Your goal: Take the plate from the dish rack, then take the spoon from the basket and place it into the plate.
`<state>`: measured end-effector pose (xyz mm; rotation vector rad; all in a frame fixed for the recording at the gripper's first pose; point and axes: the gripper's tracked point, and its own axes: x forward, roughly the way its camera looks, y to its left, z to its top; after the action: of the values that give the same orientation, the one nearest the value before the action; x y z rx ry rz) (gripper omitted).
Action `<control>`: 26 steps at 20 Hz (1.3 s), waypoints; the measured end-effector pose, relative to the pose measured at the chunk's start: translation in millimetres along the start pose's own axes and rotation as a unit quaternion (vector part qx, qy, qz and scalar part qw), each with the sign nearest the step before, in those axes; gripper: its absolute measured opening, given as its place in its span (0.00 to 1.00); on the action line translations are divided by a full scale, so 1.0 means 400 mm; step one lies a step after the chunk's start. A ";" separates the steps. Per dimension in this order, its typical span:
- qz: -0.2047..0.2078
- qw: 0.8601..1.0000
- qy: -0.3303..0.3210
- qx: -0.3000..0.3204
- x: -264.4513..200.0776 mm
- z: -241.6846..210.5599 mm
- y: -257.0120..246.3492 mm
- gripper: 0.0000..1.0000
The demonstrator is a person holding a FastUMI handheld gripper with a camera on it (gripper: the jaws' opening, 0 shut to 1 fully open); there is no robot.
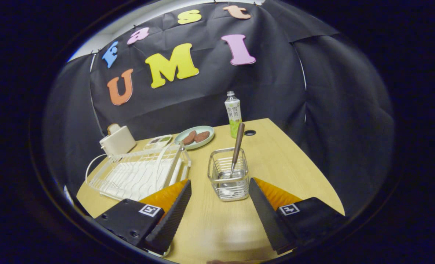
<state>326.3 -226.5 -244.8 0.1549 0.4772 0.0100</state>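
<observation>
A white wire dish rack (129, 176) sits on the table ahead and left of my left finger. A thin white plate (176, 165) seems to stand on edge at the rack's right end. The small wire basket (227, 190) stands just ahead of the fingers, in line with the gap between them. In the basket a spoon (237, 143) stands upright with its brownish handle sticking out above the rim. My gripper (219, 183) is open and holds nothing. A sliver of something white (163, 253) peeks out under the left finger; I cannot tell what it is.
A pale green plate (206, 129) holding two brown pieces of food lies beyond the rack. A small dish (159, 139) lies beside it, and a white appliance (117, 141) with a cord stands further left. A drink bottle (233, 113) stands behind the basket. The table's right edge (313, 176) is near.
</observation>
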 end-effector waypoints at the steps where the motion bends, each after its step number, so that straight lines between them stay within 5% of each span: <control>1: -0.006 1.000 -0.011 -0.003 0.029 0.033 -0.014 1.00; 7: -0.037 0.997 -0.032 -0.052 0.190 0.158 -0.065 0.99; 11: -0.010 1.000 0.019 -0.010 0.274 0.143 -0.044 0.90; 12: -0.005 1.000 0.027 -0.006 0.293 0.139 -0.041 0.86; 18: -0.003 0.999 0.019 0.033 0.299 0.142 -0.025 0.20; 26: -0.066 0.993 -0.095 0.021 0.136 0.272 -0.006 0.11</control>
<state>424.3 -242.5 -174.6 0.1629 0.2963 -0.1426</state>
